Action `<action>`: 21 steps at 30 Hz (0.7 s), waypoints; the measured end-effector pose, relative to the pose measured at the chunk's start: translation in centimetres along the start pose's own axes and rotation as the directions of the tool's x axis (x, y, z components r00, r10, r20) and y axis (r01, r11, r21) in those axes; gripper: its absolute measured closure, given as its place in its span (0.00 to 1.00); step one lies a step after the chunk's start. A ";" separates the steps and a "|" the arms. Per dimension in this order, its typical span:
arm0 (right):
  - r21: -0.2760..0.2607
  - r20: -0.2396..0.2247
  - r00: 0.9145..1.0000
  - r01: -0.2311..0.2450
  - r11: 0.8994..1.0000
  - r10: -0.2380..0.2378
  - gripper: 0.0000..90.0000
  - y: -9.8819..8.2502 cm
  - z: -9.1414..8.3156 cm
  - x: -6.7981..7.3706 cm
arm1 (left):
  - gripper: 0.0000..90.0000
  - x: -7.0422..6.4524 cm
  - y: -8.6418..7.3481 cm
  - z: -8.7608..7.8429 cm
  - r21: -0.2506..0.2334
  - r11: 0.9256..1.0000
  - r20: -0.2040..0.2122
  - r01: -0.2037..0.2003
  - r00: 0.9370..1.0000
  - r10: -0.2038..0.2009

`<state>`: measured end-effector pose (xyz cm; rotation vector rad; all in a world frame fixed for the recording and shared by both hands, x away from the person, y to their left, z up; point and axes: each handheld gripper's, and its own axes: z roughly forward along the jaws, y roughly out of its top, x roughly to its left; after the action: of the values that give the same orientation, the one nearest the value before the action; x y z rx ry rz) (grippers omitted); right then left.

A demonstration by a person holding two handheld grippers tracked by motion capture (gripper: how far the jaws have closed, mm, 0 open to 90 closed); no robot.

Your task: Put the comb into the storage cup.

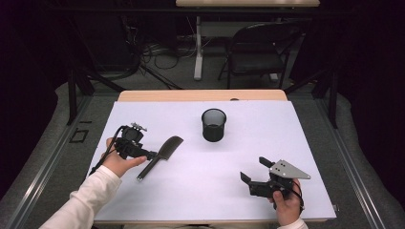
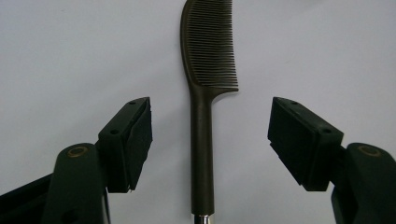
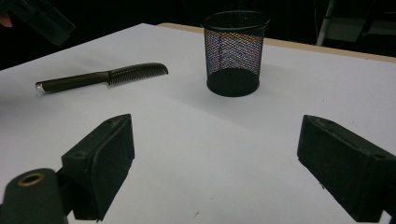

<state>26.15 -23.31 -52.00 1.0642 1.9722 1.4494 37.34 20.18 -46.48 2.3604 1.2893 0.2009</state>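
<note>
Currently my left gripper (image 2: pixel 210 140) straddles the dark plastic comb's handle (image 2: pixel 201 154), fingers (image 2: pixel 133 140) apart for pickup; right gripper (image 1: pixel 255 174) idles open.

A black mesh pen cup (image 1: pixel 213 124) stands upright on the white table (image 1: pixel 267 143), at about 12 o'clock from the table's middle. Beyond the table, at 1 o'clock, a black folding chair (image 1: pixel 258 50) stands on the floor.
</note>
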 end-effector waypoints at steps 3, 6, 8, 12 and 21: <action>-0.002 -0.001 1.000 0.001 1.000 -0.001 0.12 0.0 0.1 0.0 | 0.33 -0.1 0.0 0.3 0.013 1.000 0.006 -0.006 1.000 0.006; -0.001 -0.004 1.000 -0.004 1.000 0.004 0.12 -0.1 0.1 0.0 | 0.31 0.0 0.0 0.6 0.026 1.000 0.024 0.003 1.000 -0.004; 0.000 -0.004 1.000 -0.004 1.000 0.004 0.12 -0.1 0.2 0.0 | 0.31 0.1 0.0 0.9 0.033 0.999 0.034 0.006 0.999 -0.007; 0.002 -0.006 1.000 -0.003 1.000 0.003 0.12 -0.1 0.2 0.1 | 0.29 0.2 0.0 1.4 0.066 0.998 0.044 -0.006 0.999 0.004; 0.009 -0.006 1.000 0.002 1.000 -0.002 0.12 -0.1 0.2 0.0 | 0.30 0.7 -0.1 2.5 0.136 0.990 0.036 -0.025 0.999 0.020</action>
<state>26.23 -23.19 -52.14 1.0630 1.9850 1.4459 38.47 20.05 -48.78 2.4819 1.2983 0.0806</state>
